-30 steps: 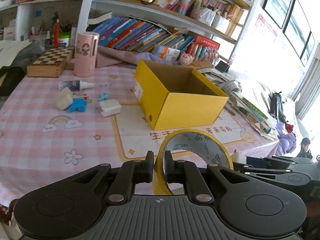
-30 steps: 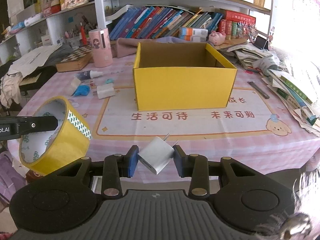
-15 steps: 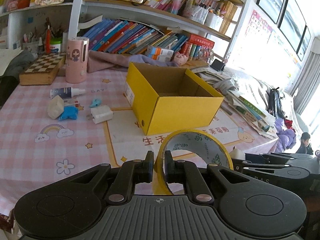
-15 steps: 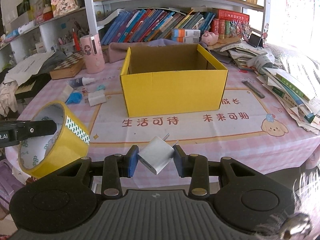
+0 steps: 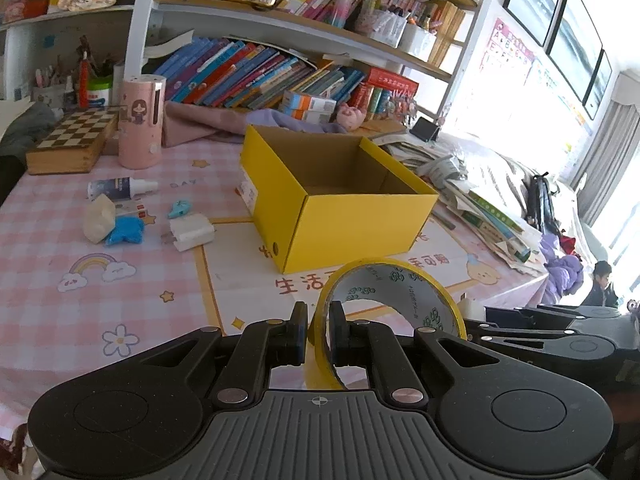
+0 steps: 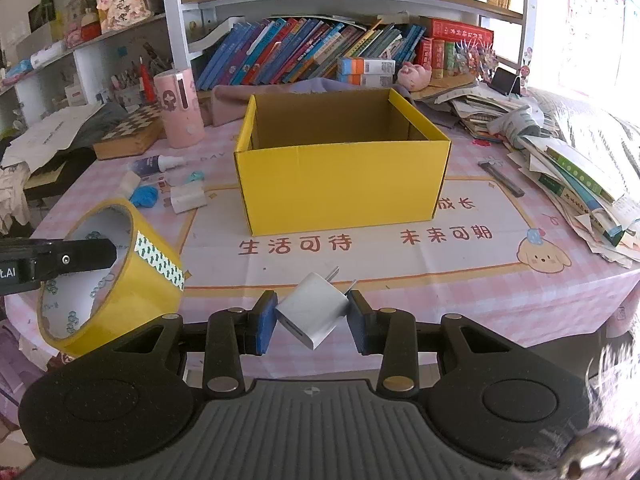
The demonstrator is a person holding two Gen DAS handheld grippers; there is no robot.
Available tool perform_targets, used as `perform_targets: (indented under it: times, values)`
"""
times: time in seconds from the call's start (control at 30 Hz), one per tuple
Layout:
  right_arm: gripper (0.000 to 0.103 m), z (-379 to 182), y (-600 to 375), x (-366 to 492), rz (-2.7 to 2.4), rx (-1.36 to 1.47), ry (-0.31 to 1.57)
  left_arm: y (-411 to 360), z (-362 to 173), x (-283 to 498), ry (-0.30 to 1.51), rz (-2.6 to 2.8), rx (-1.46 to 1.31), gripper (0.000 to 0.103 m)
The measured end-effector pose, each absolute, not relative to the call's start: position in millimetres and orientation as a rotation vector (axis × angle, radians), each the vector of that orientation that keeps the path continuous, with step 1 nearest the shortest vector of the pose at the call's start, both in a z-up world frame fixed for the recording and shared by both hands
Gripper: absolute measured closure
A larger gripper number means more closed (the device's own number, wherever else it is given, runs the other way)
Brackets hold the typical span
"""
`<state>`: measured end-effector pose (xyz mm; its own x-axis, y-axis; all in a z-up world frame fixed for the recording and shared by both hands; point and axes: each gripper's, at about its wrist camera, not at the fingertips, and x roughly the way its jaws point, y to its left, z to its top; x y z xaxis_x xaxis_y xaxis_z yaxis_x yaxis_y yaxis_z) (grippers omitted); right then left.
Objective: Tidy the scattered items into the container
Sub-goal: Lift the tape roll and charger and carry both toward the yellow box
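Note:
My left gripper point(image 5: 318, 332) is shut on the wall of a yellow tape roll point(image 5: 404, 292), which also shows in the right wrist view point(image 6: 132, 276). My right gripper point(image 6: 312, 318) is shut on a white charger plug point(image 6: 314, 308), prongs pointing away. Both are held above the table's front edge. The open yellow box point(image 5: 360, 220) stands ahead at the middle of the table, and it looks empty point(image 6: 340, 184). A second white charger point(image 5: 191, 232), a blue clip point(image 5: 180, 209), a blue lump point(image 5: 125, 231), a white crumpled piece point(image 5: 98, 218) and a small bottle point(image 5: 120, 188) lie left of the box.
A pink cylinder point(image 5: 140, 124) and a chessboard box point(image 5: 72, 140) stand at the back left. Stacked books and papers point(image 6: 568, 172) crowd the table's right side. A black bar point(image 6: 502, 178) lies right of the box. Bookshelves point(image 6: 320, 52) rise behind.
Both grippers have moved back and to the right a little with their loads, so the box looks smaller and farther. Grips are unchanged.

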<state>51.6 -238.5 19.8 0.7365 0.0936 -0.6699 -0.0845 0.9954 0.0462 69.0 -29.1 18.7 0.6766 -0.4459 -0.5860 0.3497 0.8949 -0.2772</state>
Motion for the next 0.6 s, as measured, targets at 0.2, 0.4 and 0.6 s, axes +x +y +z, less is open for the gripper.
perform_targets:
  times: [0.2, 0.4, 0.6]
  values:
    - [0.067, 16.7, -241.2, 55.2, 0.082, 0.010, 0.744, -34.1, 16.2, 78.1, 0.701, -0.473, -0.143, 0.094]
    - [0.067, 14.3, -246.8, 70.6, 0.076, 0.019, 0.746, -41.5, 14.5, 92.2, 0.706, -0.483, -0.129, 0.094]
    - [0.067, 15.6, -250.4, 96.0, 0.093, 0.011, 0.734, -45.3, 19.5, 112.6, 0.682, -0.469, -0.125, 0.094]
